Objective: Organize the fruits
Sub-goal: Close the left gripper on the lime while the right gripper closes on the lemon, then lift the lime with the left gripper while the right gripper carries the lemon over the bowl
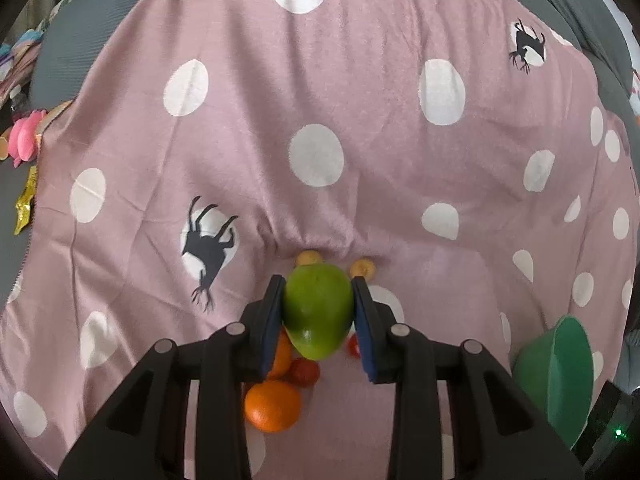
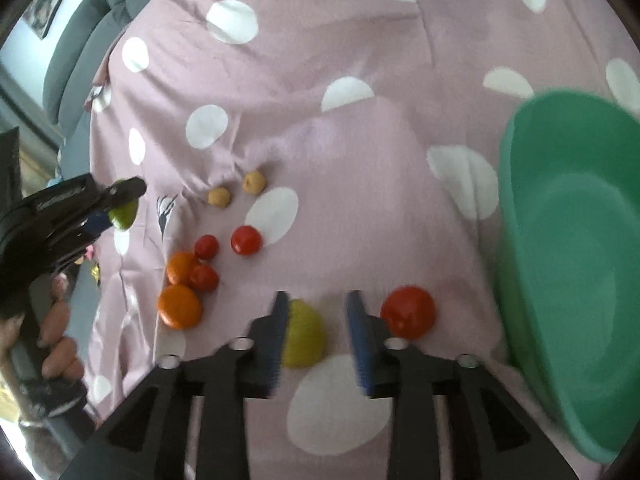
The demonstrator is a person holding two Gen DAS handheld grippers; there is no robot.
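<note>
Left wrist view: left gripper (image 1: 318,312) fingers clamped on a green mango (image 1: 317,310), held above the polka-dot pink sheet (image 1: 360,140); oranges (image 1: 273,405) and tomatoes (image 1: 304,372) lie below it. Right wrist view: right gripper (image 2: 318,334) fingers apart, straddling a yellow-green fruit (image 2: 302,334) on the sheet, large tomato (image 2: 408,312) just right, green bowl (image 2: 572,264) at far right.

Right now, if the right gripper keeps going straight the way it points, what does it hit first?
Probably the yellow-green fruit, lying just ahead between the open jaws of the right gripper, nearer its left one. Depth is unclear.
</note>
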